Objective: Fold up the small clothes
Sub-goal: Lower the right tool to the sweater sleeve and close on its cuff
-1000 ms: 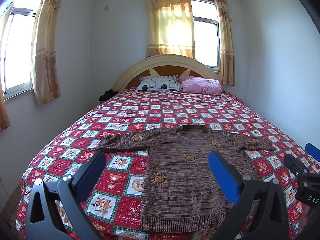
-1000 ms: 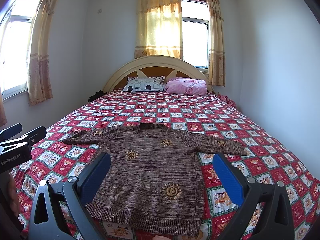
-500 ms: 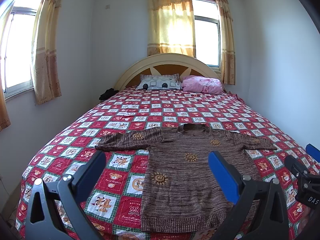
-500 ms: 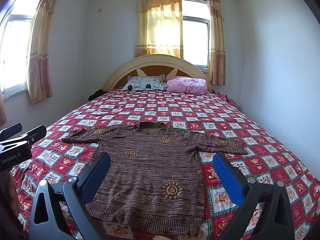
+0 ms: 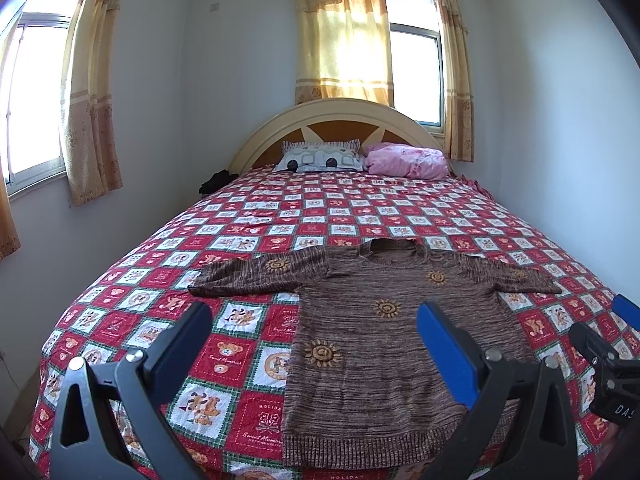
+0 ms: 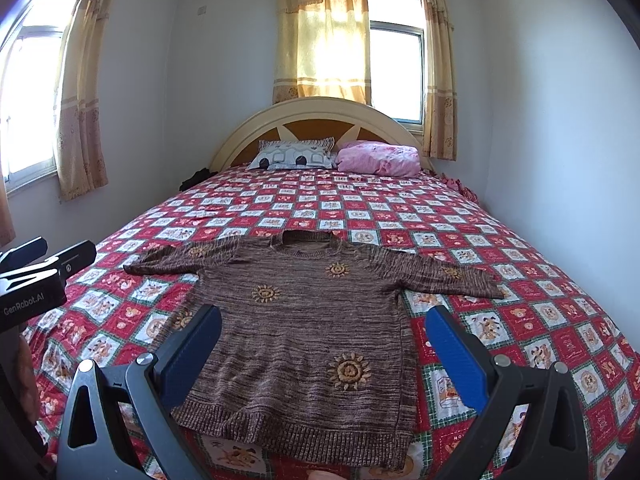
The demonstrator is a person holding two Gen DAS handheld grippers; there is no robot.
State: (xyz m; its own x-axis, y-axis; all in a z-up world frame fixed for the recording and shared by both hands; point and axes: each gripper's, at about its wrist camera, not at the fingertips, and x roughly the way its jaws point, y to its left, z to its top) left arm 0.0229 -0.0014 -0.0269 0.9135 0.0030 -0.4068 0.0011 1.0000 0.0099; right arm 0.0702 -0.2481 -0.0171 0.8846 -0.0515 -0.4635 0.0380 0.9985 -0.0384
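A brown knitted sweater (image 5: 384,332) (image 6: 304,328) with orange sun motifs lies flat, front up, near the foot of the bed, both sleeves spread sideways and its collar toward the headboard. My left gripper (image 5: 314,326) hovers open above the sweater's left half, holding nothing. My right gripper (image 6: 324,330) hangs open over the sweater's lower body, also empty. In the left wrist view the right gripper (image 5: 608,340) shows at the right edge. The left gripper (image 6: 44,260) shows at the left edge of the right wrist view.
The bed (image 5: 360,216) carries a red, white and green patchwork cover. A patterned pillow (image 5: 320,158) and a pink bundle (image 5: 404,160) lie by the curved headboard (image 5: 340,120). A dark object (image 5: 216,182) sits at the bed's far left edge. White walls and curtained windows surround the bed.
Both views have shifted very slightly; the sweater lies as before and both grippers stay open.
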